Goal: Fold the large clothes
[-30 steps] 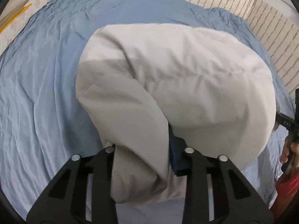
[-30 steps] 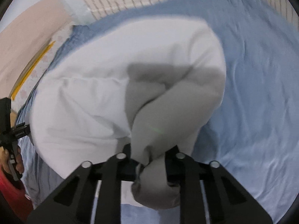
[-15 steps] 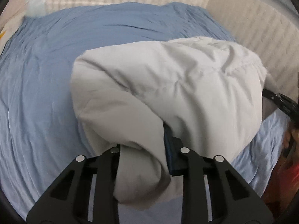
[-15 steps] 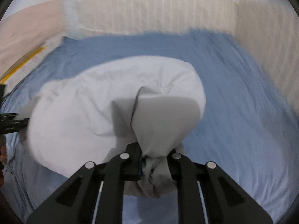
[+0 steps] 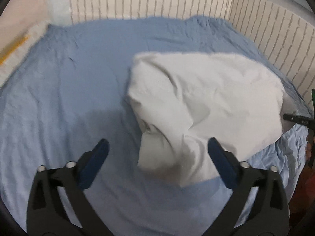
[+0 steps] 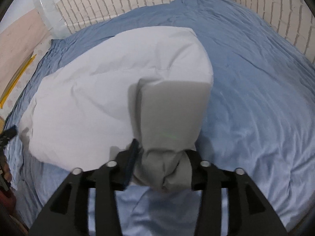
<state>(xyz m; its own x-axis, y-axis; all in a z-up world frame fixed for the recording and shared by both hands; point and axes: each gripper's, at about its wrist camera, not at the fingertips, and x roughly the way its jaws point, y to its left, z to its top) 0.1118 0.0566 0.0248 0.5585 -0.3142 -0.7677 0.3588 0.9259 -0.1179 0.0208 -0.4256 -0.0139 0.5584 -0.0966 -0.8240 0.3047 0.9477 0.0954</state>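
on the left wrist view, left gripper [image 5: 157, 153] jaws just swung wide apart, white garment [image 5: 206, 102] corner loose between them, touching neither pad, bulk on blue sheet [image 5: 69, 90] to the right. right wrist view: right gripper [image 6: 159, 159] jaws just opening, bunched corner between them (contact unclear). best pull both back cleanly so the fold settles flat.
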